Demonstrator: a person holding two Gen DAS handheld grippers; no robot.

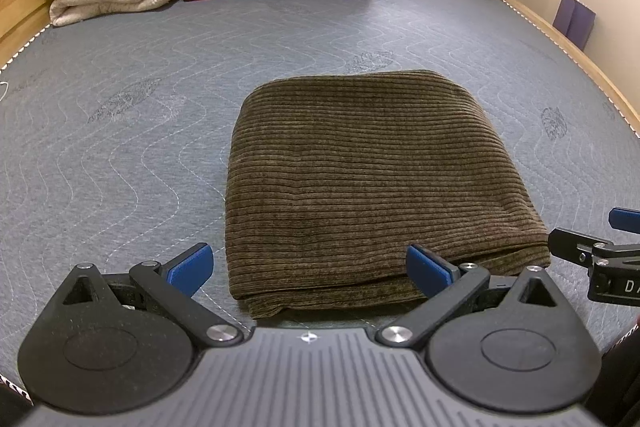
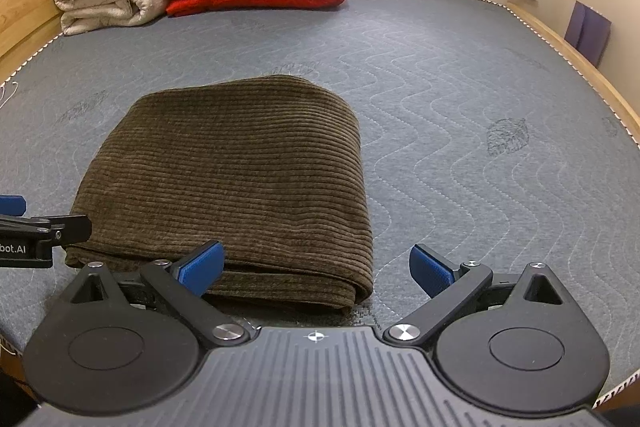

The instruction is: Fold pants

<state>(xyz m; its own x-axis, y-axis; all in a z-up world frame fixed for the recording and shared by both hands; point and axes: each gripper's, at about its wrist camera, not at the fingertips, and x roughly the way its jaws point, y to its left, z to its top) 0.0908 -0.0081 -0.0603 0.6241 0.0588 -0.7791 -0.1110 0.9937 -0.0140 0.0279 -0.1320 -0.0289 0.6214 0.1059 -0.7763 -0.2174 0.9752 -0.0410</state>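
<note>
Pants (image 1: 372, 183) are lying folded on the mattress (image 1: 120, 147), both claws, left claw (image 1: 308, 269) and right claw (image 2: 316, 267), hovering spread and empty, so finishing well is probably just retreating without snagging the near edge.

Brown corduroy pants (image 1: 360, 179) — folded, flat on mattress (image 1: 120, 147)

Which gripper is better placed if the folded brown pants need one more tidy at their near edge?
Neither clearly. The left gripper faces the pants' near-left corner; the right gripper faces the near-right corner. Both are open and empty, and the bundle already looks folded.
</note>
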